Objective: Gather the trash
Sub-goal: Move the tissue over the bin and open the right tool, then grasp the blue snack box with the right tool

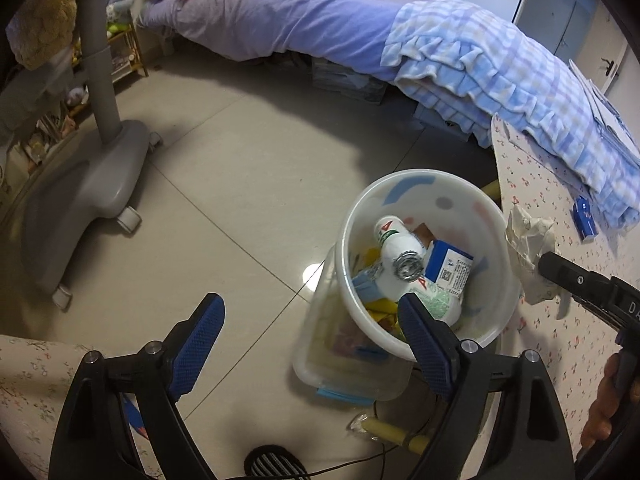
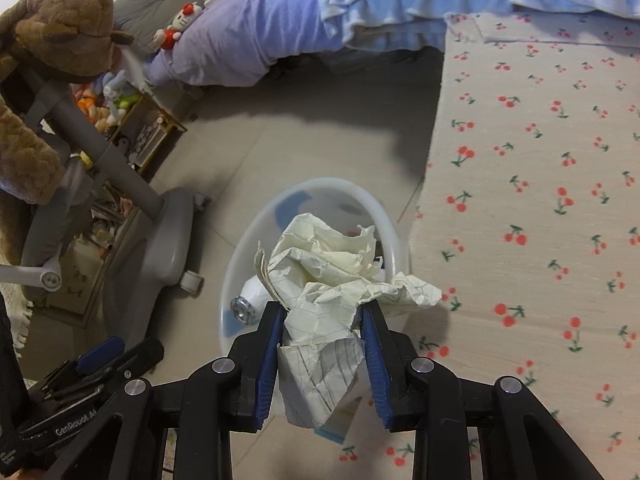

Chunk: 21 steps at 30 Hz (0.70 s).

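A white translucent trash bin (image 1: pixel 424 184) stands on the tiled floor beside the table. It holds a white bottle (image 1: pixel 400 256), a blue carton (image 1: pixel 448 268) and yellow scraps. My left gripper (image 1: pixel 312 316) hangs open above the bin's near rim with nothing between its fingers. My right gripper (image 2: pixel 324 312) is shut on a crumpled sheet of lined paper (image 2: pixel 320 276), held just over the bin (image 2: pixel 320 186). In the left wrist view that paper (image 1: pixel 528 240) sits at the bin's right edge, pinched by the right gripper (image 1: pixel 544 266). The bottle's cap (image 2: pixel 244 310) shows under the paper.
A cherry-print tablecloth (image 2: pixel 540 200) covers the table to the right, with a small blue box (image 1: pixel 586 216) on it. A grey wheeled chair base (image 1: pixel 80 200) stands left. A bed (image 1: pixel 300 20) runs along the back. A clear plastic container (image 1: pixel 348 372) sits against the bin.
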Each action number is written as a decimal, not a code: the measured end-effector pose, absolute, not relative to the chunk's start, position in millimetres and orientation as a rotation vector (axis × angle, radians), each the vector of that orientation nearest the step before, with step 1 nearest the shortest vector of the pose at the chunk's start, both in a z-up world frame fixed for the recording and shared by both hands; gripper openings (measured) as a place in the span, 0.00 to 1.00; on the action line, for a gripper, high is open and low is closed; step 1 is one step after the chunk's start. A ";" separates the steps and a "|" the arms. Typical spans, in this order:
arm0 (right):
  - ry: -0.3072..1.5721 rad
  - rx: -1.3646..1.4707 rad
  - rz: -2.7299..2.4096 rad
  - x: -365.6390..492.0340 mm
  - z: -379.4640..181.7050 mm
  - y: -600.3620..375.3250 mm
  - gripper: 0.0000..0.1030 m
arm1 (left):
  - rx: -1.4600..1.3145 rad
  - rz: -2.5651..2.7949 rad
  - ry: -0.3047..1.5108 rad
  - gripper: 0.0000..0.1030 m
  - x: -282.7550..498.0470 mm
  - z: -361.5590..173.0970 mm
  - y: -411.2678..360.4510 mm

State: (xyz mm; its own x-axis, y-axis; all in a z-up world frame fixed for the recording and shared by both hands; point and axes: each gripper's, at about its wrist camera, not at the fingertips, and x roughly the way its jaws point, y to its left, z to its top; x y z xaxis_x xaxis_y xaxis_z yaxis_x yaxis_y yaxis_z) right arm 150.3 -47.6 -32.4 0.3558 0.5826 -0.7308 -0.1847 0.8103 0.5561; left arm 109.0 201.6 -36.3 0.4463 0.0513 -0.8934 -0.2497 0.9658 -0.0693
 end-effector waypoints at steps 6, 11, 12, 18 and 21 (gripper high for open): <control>1.105 0.436 0.506 148.7 -34.6 -49.8 0.61 | -0.208 0.181 1.095 0.88 112.0 -36.0 201.8; 1.102 0.442 0.484 147.9 -33.6 -61.8 0.62 | -0.217 0.174 1.104 0.88 112.2 -36.7 199.1; 1.106 0.444 0.477 147.7 -34.2 -64.9 0.62 | -0.220 0.172 1.105 0.88 111.9 -36.8 198.9; 1.114 0.447 0.426 146.3 -35.6 -86.7 0.65 | -0.238 0.159 1.117 0.88 111.1 -37.3 195.2; 1.107 0.431 0.391 145.7 -33.9 -99.4 0.73 | -0.242 0.145 1.118 0.88 111.4 -35.4 191.1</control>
State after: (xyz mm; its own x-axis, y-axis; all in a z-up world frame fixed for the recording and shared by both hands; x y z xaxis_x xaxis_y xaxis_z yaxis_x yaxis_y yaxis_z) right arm 145.8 -99.4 -33.9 0.3959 0.5061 -0.7663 -0.0880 0.8515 0.5169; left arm 111.4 191.1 -35.4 0.4318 -0.0059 -0.9020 -0.2356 0.9645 -0.1191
